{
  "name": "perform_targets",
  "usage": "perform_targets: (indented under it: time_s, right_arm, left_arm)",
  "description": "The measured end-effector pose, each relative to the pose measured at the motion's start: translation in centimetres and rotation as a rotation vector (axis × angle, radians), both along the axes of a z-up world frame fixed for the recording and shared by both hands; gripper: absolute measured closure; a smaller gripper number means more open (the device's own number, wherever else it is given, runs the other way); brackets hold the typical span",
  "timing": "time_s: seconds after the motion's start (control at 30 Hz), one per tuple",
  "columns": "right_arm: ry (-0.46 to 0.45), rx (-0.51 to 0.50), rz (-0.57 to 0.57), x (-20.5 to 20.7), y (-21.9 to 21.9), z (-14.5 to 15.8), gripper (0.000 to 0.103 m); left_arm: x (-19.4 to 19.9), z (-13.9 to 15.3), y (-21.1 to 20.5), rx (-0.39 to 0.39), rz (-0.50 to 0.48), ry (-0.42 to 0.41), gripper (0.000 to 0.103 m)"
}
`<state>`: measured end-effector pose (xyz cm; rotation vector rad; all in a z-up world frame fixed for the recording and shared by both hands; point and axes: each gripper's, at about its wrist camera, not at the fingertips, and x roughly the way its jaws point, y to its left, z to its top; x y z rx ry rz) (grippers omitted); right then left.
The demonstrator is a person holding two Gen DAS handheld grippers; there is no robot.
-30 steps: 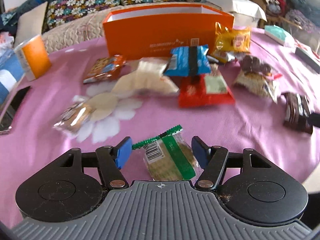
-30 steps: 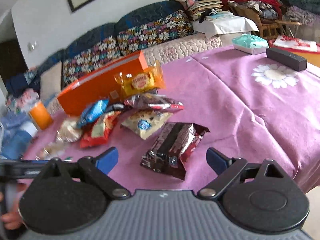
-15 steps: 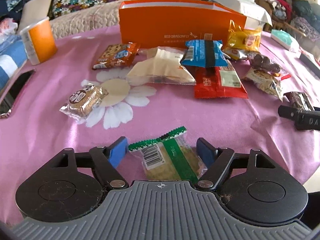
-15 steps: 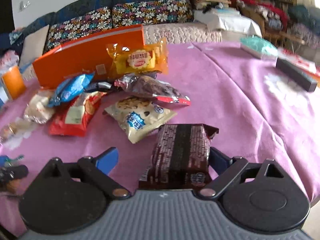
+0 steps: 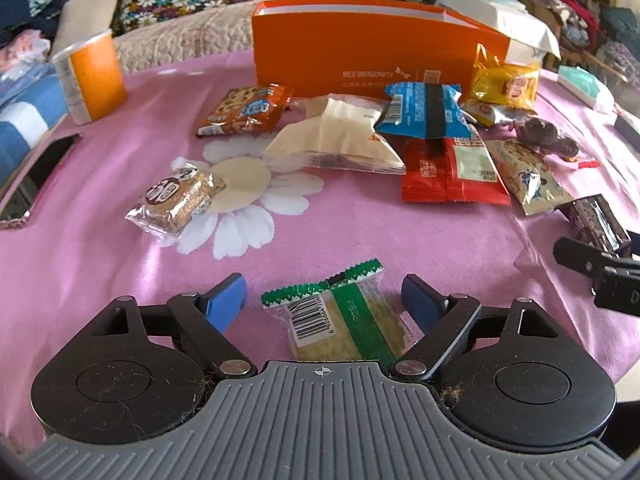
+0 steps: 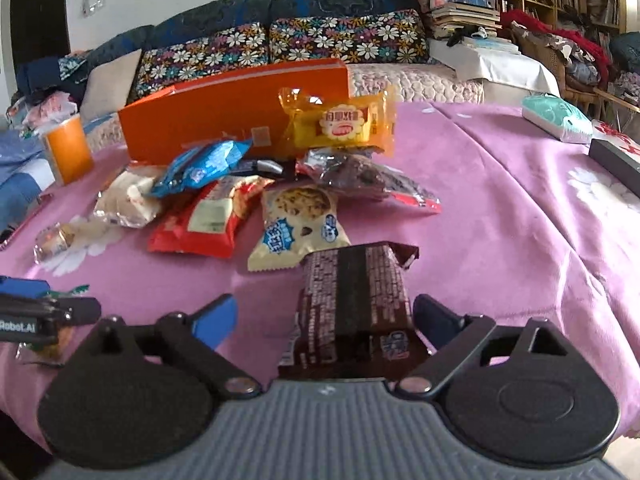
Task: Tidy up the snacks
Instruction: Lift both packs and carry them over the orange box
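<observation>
Left wrist view: we see our left tongs [image 5: 322, 294] opening around the green cracker packet [image 5: 344, 316], untouched on the counter [image 5: 360, 232]; right tongs [image 6: 325, 314] wide, straddling the brown wafer pack [image 6: 354, 292] lengthwise.

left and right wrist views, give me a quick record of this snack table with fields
surface: pink tablecloth with daisy print
container: orange box, open top, behind the snacks
left gripper: jaws opening, green-striped cracker packet between them, pads clear of it
right gripper: open, dark brown chocolate packet between the jaws; whether the right pad touches it is unclear
snack pile: blue packet lies over red packet; yellow packet leans on the box
apart from the pile: round biscuit packet
other: orange cup
</observation>
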<state>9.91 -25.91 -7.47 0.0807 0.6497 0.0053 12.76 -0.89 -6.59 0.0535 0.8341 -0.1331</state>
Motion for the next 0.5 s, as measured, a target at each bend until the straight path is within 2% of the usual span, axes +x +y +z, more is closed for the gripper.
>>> perform_targets:
  time_s: [0.37,0.5]
  right_arm:
    - [-0.012,-0.045,0.028,-0.7,0.9,-0.4,0.009]
    - [-0.013,-0.031,0.025,-0.8,0.6,-0.4,0.009]
  left_arm:
    - [-0.9,0.2,-0.3,0.036,0.032,0.007,0.03]
    - [-1.5,0.4,-0.2,0.049,0.032,0.008,0.03]
